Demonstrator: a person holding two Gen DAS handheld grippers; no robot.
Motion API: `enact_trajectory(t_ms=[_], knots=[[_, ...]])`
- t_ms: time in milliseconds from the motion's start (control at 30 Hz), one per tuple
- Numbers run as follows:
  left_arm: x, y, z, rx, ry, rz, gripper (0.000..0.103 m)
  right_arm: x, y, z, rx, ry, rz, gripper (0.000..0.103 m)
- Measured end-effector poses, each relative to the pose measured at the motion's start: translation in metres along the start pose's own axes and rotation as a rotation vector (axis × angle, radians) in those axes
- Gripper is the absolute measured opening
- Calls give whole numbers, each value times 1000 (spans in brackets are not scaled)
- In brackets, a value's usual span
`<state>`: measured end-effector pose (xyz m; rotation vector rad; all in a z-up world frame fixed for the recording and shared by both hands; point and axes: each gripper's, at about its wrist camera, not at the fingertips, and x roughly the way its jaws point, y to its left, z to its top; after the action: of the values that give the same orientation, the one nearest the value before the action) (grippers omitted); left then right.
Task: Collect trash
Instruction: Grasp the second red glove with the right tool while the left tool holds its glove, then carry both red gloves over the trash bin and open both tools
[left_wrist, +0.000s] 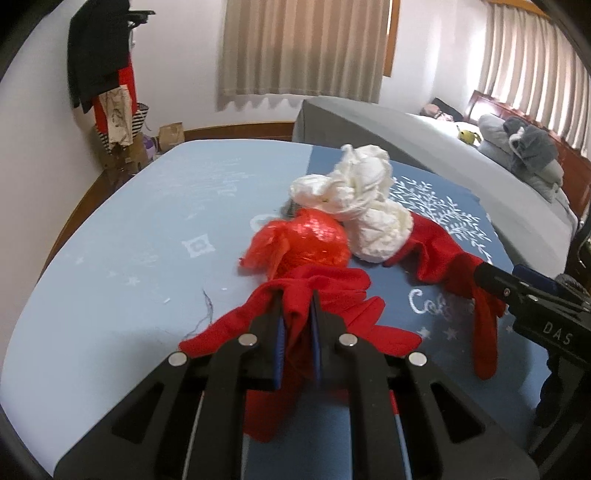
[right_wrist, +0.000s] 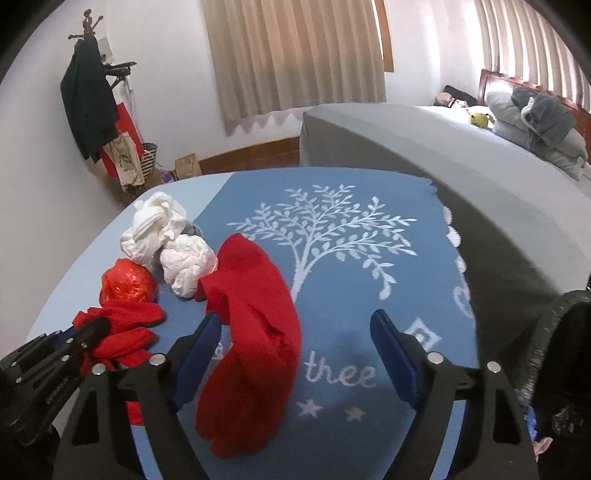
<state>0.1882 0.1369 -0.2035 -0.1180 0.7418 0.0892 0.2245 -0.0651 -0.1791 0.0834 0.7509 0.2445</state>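
My left gripper (left_wrist: 296, 301) is shut on a bunched red cloth (left_wrist: 325, 288) at the near side of the table. Just beyond it lie a crumpled red plastic bag (left_wrist: 310, 240) and two white paper wads (left_wrist: 354, 184), which touch each other. A second red cloth (right_wrist: 255, 302) stretches toward me on the blue tablecloth. My right gripper (right_wrist: 295, 317) stands open around its near part; the cloth lies close to the left finger (right_wrist: 207, 339) and the right pad is well clear of it. In the right wrist view the left gripper (right_wrist: 90, 328) shows at the lower left, holding its red cloth (right_wrist: 125, 321).
The blue tablecloth (right_wrist: 369, 277) with a white tree print covers the table's right part; the left part (left_wrist: 129, 221) is pale blue. A black bag (right_wrist: 565, 350) stands off the right edge. A grey bed (right_wrist: 424, 147) is behind, a coat rack (right_wrist: 88, 99) at the back left.
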Motion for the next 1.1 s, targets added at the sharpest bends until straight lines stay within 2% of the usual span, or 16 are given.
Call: enact_trajectory(t_ms=[100, 167, 333, 433, 1100], knots=[[2, 3, 1, -7, 4, 3, 11, 11, 6, 0, -16, 33, 8, 71], [3, 3, 1, -6, 1, 4, 11, 18, 9, 0, -28, 69, 22, 60], [4, 4, 1, -4, 6, 0, 11, 22, 13, -3, -45, 103, 86, 19], [3, 5, 1, -4, 4, 0, 11, 16, 12, -6, -42, 94, 105, 15], [-22, -20, 6, 22, -52, -37, 11, -43, -8, -4, 26, 3, 138, 15]])
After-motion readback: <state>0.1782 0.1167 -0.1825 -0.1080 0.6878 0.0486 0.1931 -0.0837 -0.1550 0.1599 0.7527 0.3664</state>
